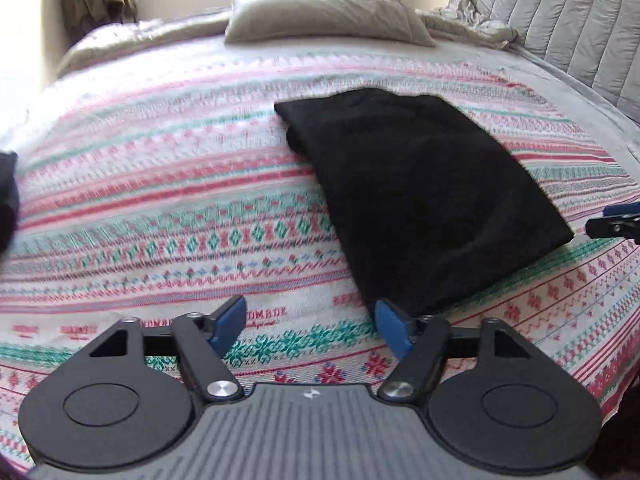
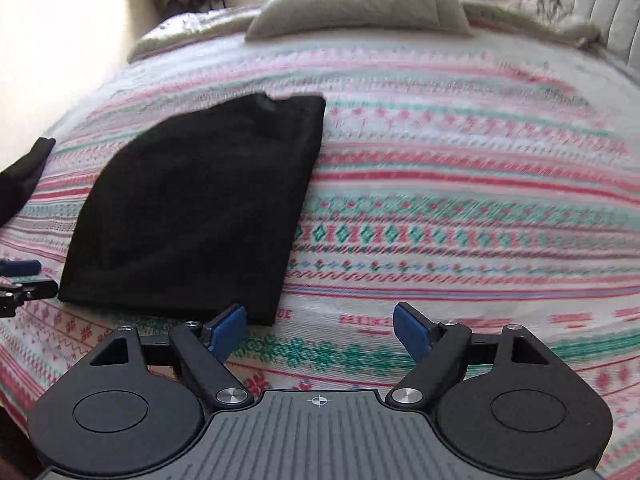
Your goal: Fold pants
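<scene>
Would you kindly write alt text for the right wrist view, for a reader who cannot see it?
Folded black pants lie flat on a patterned bedspread, left of centre. The right tool hovers open and empty near their front corner. A pillow lies at the bed's far side.

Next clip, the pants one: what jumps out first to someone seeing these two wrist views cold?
The black pants, folded into a compact block, lie on the patterned pink, green and white bedspread, the darkest thing on the bed. The left gripper and right gripper hang open just short of its near edge, nothing between their blue pads. At the far end of the bed lies a pale pillow.
</scene>
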Available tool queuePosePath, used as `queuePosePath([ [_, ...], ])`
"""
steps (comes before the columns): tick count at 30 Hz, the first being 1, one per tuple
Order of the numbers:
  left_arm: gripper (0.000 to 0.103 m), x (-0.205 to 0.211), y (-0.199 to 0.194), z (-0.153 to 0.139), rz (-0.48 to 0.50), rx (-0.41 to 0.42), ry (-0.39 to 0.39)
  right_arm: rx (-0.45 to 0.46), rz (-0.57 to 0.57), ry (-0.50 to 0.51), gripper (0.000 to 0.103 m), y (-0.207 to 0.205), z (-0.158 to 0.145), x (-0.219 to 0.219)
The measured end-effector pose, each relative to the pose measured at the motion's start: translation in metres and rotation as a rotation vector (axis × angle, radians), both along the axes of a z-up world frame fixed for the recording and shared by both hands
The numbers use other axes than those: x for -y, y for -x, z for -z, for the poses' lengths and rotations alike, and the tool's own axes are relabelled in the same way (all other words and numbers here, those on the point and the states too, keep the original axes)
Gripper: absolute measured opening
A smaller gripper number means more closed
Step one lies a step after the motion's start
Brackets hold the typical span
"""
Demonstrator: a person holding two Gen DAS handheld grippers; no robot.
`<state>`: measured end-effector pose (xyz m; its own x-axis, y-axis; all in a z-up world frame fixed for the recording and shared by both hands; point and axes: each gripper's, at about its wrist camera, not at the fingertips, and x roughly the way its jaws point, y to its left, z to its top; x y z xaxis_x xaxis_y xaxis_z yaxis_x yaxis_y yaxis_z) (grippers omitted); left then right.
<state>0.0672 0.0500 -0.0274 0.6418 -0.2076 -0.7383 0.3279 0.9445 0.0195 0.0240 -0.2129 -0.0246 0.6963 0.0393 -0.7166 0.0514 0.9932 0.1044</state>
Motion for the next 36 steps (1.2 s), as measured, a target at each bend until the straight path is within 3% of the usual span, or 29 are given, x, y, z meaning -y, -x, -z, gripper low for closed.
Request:
queuePosePath([
  [7, 0.103, 0.028, 0.014, -0.016, -0.097, 0.062, 0.013, 0.093, 0.041, -0.010, 0.094, 0.019, -0.021, -0.008],
  [10, 0.103, 0.043, 0.020, -0.014, -0.118, 0.076, 0.012, 0.111, 0.026, 0.008, 0.099, 0.022, -0.021, -0.021],
  [20, 0.103, 0.073, 0.030, -0.004, -0.194, 0.010, -0.026, 0.073, 0.065, 0.010, 0.101, 0.016, -0.010, -0.036],
  [36, 0.103, 0.079, 0.032, -0.004, -0.222, 0.034, -0.042, 0.052, 0.077, 0.026, 0.101, 0.011, -0.003, -0.037],
])
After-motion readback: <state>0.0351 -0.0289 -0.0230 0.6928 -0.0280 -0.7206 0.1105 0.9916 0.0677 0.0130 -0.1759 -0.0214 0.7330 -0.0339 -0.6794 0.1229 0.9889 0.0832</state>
